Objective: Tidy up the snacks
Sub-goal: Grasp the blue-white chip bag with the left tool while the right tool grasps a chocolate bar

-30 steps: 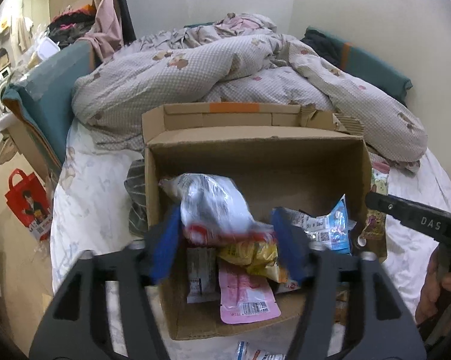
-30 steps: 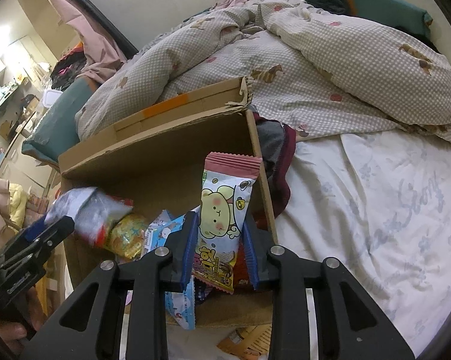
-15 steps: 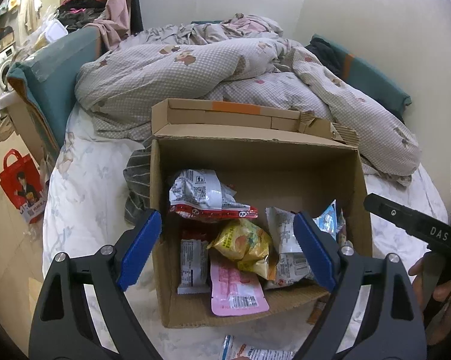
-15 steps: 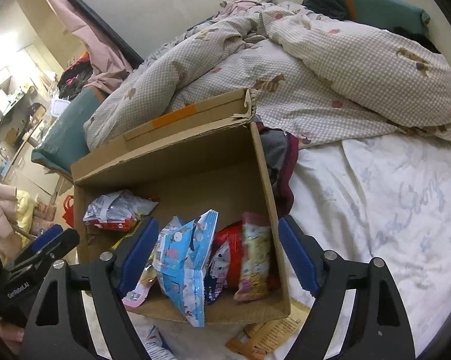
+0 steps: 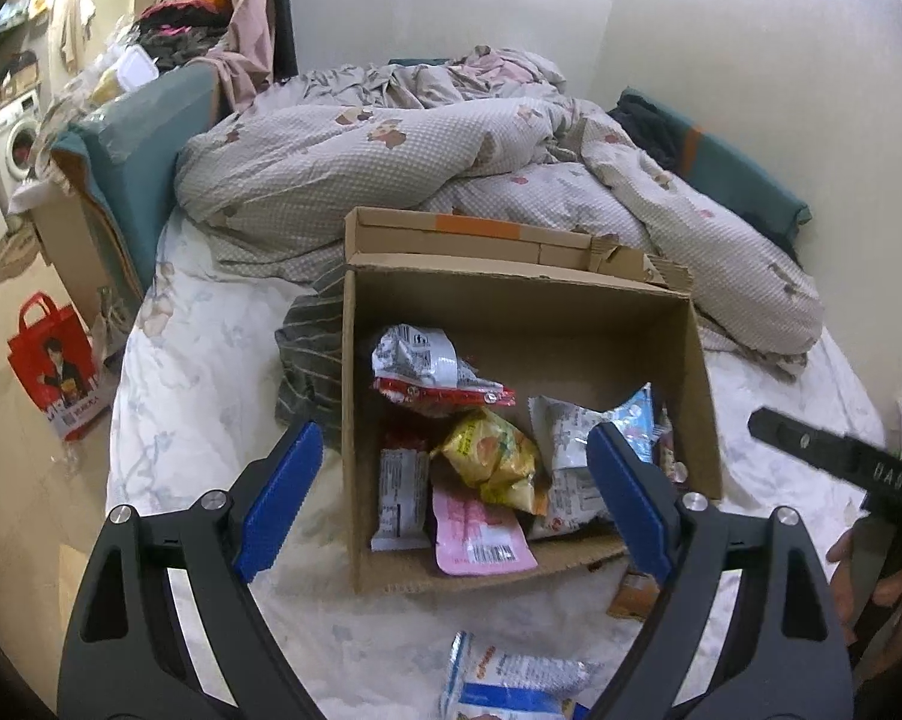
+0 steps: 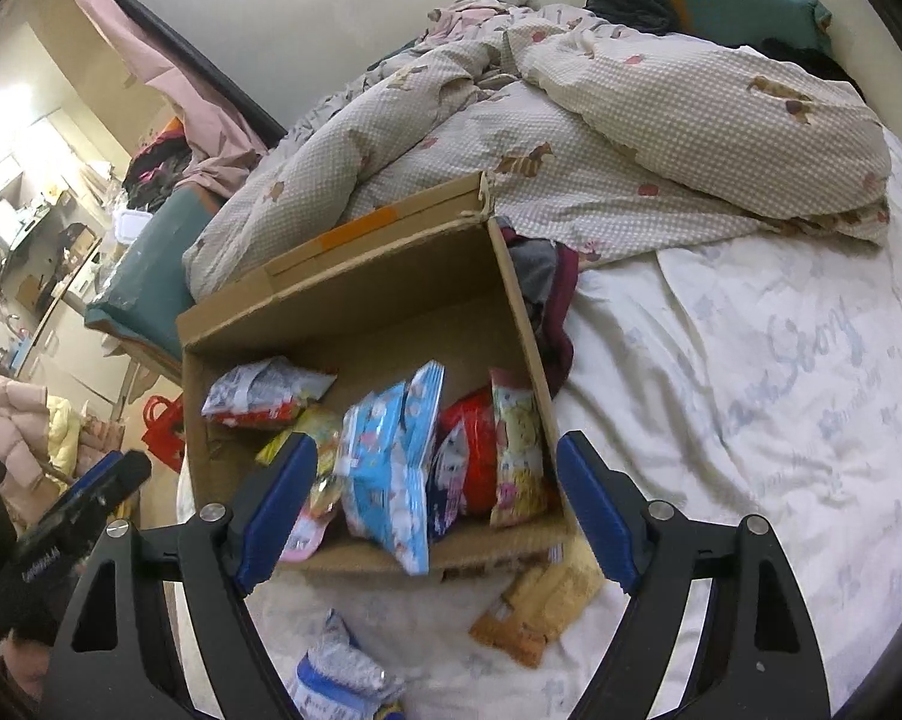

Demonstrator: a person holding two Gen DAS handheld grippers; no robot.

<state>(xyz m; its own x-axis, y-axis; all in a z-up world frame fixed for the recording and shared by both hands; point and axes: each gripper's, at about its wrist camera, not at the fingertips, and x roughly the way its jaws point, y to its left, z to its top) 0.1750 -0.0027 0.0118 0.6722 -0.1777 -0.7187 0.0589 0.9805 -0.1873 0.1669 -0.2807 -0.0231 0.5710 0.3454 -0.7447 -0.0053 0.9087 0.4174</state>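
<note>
Left gripper (image 5: pixel 451 501): wide, empty, just opened
Right gripper (image 6: pixel 436 504): wide, empty, just opened
Box (image 5: pixel 526 306): on bed (image 6: pixel 751 390), near its front edge

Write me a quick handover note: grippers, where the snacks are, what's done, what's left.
Left gripper: open, empty, jaws just opened.
Right gripper: open, empty, jaws just opened.
Cardboard box on the bed holds most packets, including the grey-red bag and the bear packet.
Left: blue-white packet and tan packet on the sheet in front of the box.
</note>
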